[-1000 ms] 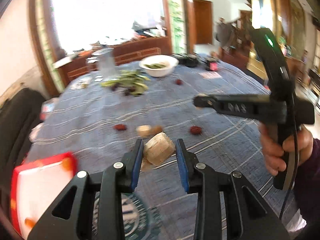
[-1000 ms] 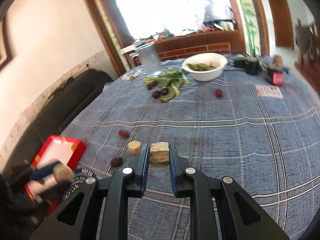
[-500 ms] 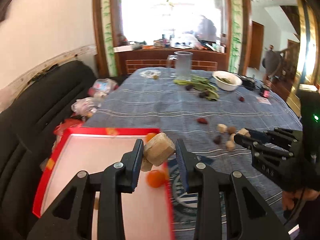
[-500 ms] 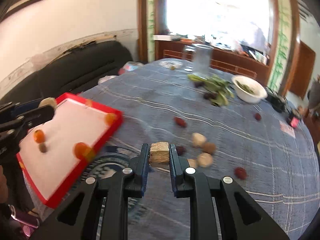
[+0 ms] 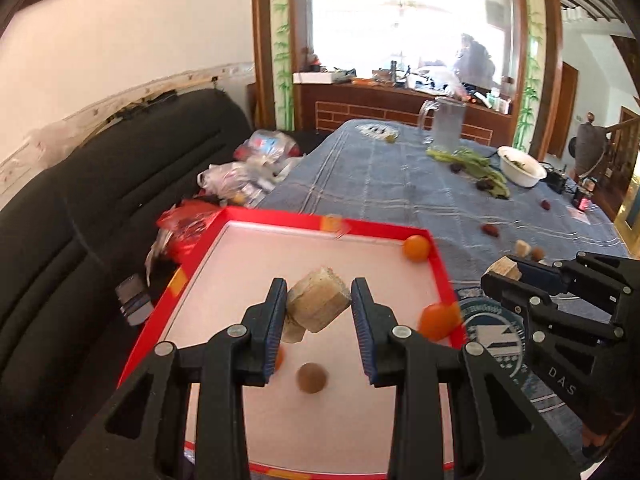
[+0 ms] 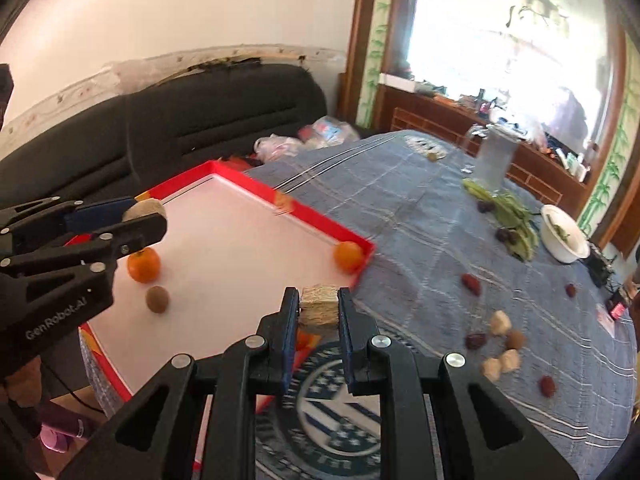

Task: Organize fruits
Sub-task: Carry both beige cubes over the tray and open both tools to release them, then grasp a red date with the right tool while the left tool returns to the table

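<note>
A pale, rough-cut tan chunk (image 5: 318,303) hangs tilted above the shallow red-rimmed white tray (image 5: 256,215), pinched on both sides. A second blocky tan chunk (image 6: 319,310) is held upright over the tray's near right edge. Inside the tray: one round orange (image 6: 349,256) tucked in the far right corner, another orange (image 6: 143,266) mid-left, a small brown kiwi-like fruit (image 6: 157,299) just beside it.

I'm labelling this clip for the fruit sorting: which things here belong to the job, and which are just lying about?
Job:
- red tray
- oranges in it
- small brown fruit
- tan chunk in left gripper
- tan chunk in right gripper
- red dates, loose chunks

Lying about:
- jug
- white bowl
- plastic bags
- sofa
</note>
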The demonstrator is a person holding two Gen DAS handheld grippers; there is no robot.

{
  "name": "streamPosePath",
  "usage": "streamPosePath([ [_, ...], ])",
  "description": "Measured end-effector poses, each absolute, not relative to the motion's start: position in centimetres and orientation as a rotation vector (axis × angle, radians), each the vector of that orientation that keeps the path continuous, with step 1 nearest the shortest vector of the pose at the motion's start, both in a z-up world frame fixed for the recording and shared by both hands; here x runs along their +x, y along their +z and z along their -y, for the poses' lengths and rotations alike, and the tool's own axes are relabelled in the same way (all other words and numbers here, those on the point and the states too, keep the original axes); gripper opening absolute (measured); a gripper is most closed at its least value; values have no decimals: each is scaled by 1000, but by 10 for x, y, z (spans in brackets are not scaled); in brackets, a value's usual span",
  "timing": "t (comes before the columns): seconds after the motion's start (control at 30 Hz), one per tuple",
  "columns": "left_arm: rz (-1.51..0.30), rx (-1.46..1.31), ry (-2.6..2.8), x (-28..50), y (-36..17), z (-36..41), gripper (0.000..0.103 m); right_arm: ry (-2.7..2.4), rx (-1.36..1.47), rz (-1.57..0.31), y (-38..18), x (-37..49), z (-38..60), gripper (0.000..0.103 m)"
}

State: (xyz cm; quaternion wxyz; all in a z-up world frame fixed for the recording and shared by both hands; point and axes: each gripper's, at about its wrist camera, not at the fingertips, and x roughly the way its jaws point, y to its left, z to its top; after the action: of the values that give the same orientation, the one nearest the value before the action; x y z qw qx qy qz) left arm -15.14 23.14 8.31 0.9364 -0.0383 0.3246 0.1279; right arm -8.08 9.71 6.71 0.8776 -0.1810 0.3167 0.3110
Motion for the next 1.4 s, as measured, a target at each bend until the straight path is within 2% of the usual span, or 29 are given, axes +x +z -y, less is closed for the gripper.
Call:
streamPosePath([
  [0.4, -713, -54, 337, -147, 56, -246, 35, 686, -408, -780, 33, -84, -122, 17],
  [0.97, -719, 18, 394, -147, 55, -238, 35, 711, -360, -774, 33, -87, -118, 18],
  [1.17, -730, 30, 406, -145, 56, -234, 36, 718, -316, -781, 35, -81, -108, 22],
  [1.3, -722, 49, 435, -144, 59, -229, 58, 710, -273, -761, 41, -77, -96, 25],
  [1.4, -711, 73, 451, -144, 62, -224, 67, 699, -237, -753, 46, -70, -84, 25],
])
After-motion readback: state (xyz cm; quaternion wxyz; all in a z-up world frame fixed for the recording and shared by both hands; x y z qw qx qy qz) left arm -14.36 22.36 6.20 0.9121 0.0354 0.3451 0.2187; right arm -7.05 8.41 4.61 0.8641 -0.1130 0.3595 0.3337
